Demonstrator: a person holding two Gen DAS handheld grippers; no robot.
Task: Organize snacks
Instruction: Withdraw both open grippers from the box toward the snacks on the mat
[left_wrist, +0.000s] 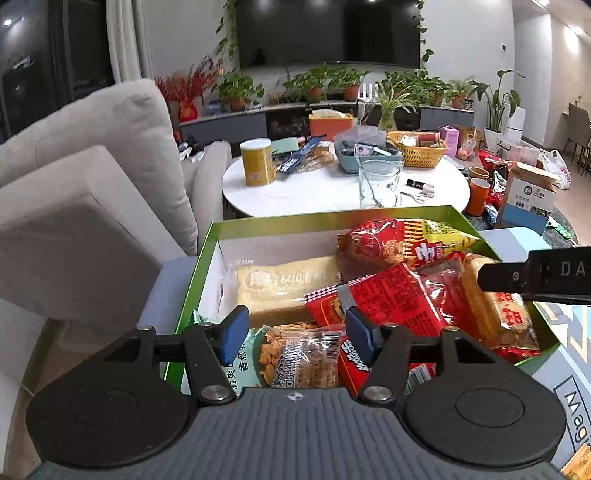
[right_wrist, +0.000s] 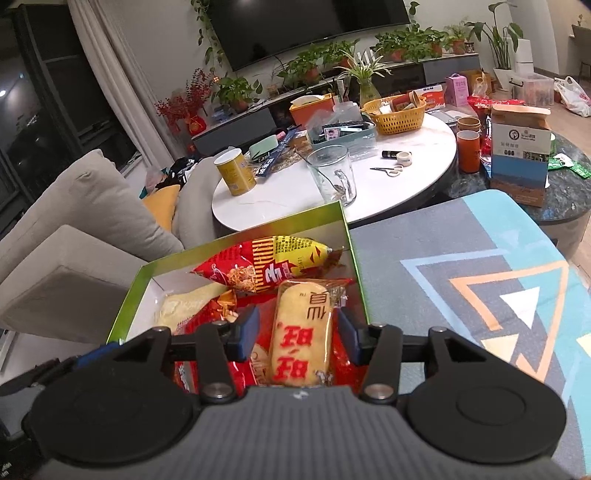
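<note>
Snacks piled in green box (left_wrist: 207, 254), which sits on a patterned mat (right_wrist: 461, 266). Left gripper (left_wrist: 291, 334): jaws apart, hanging over a clear peanut-bar pack (left_wrist: 299, 356) at the box's 6 o'clock edge, pads not pressing it. Right gripper (right_wrist: 297, 332): jaws apart, straddling a yellow rice-cracker pack (right_wrist: 301, 332), gap visible each side. Red-yellow bag (right_wrist: 266, 267) at the box's 12 o'clock. Round white table (right_wrist: 406, 184) beyond.

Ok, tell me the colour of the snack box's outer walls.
Green, with a white inside: the snack box shows it best in the left wrist view.
</note>
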